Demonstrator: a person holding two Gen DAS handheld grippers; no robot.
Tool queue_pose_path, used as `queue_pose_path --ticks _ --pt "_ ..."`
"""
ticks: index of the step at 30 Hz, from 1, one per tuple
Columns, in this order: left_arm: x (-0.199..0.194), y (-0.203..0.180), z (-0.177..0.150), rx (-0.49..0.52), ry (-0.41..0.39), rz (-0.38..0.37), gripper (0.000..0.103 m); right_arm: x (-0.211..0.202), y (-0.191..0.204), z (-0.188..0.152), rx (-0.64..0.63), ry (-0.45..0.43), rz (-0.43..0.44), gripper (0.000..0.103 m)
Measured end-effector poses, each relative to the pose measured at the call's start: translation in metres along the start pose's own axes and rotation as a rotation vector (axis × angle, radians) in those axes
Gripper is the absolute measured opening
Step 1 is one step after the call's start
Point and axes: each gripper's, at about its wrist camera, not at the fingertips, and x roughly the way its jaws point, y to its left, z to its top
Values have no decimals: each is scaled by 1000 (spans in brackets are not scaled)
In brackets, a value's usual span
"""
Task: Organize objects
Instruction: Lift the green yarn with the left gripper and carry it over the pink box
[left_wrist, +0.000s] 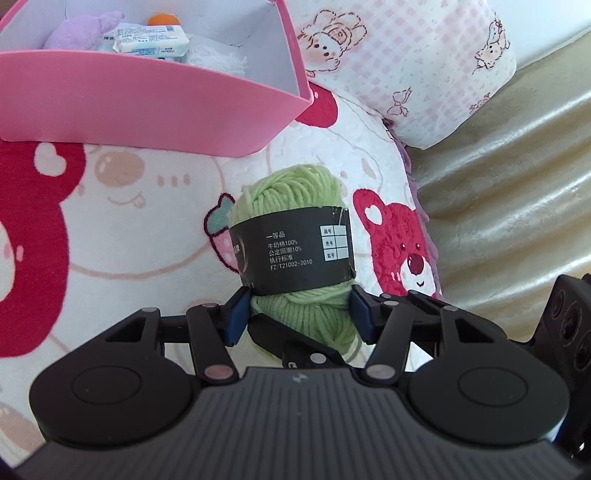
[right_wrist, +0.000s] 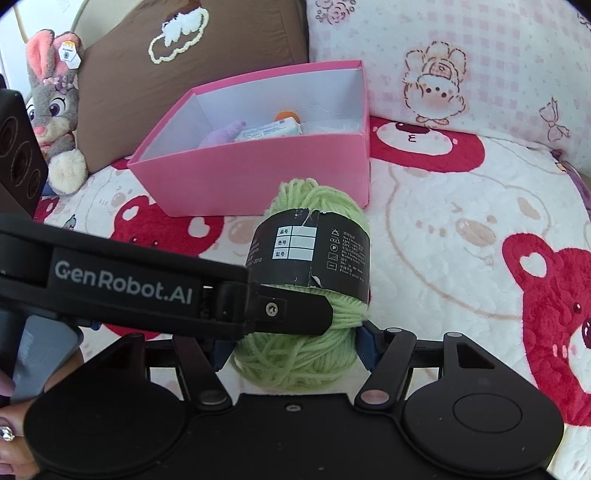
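Bear-print blanket (right_wrist: 443, 236) on a bed carries a pink box (right_wrist: 258, 177) and, just before it, a green yarn ball (right_wrist: 314, 258) with a black paper band. Both left gripper (left_wrist: 297, 317) and right gripper (right_wrist: 295, 350) have their fingers closed against the ball's lower end. Light, soft and compressible, it is probably best gripped on bare yarn below the tearable band.

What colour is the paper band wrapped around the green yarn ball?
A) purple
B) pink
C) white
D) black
D: the band wrapped around the green yarn ball is black with small white print, and the right wrist view shows the same black wrap.
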Motion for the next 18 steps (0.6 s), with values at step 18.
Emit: queue_pose_path --ticks 18 --pt "-87 -34 -23 62 -70 2 55 -70 48 -3 -32 -65 20 69"
